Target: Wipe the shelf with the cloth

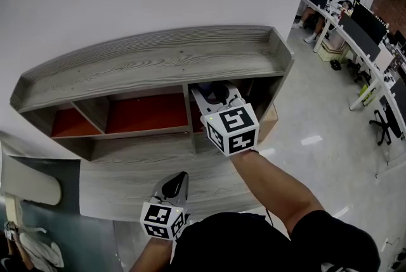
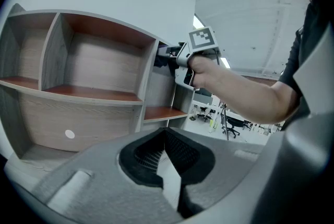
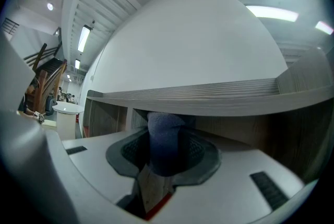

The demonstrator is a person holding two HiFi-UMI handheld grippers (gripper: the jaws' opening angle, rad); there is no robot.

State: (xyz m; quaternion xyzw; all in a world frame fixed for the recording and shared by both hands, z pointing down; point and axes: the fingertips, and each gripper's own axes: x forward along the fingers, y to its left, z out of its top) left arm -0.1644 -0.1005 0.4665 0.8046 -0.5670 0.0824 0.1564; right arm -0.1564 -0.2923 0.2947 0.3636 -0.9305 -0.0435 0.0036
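Note:
A grey wood-grain shelf unit (image 1: 152,61) with red-lined compartments stands against the white wall. My right gripper (image 1: 216,95) reaches into the right-hand compartment, shut on a dark blue cloth (image 3: 166,142) that bulges up between its jaws, just under the shelf's top board (image 3: 209,96). The cloth (image 1: 219,92) shows dark at the compartment mouth in the head view. My left gripper (image 1: 176,186) hangs low over the lower board, shut with nothing in it. In the left gripper view its jaws (image 2: 167,152) meet and the right gripper (image 2: 182,56) shows at the shelf.
The middle compartment (image 1: 146,113) and left compartment (image 1: 66,122) have red floors and hold nothing. A wide lower board (image 1: 139,169) runs along the front. Office desks with monitors (image 1: 355,23) and chairs stand at the far right on a pale floor.

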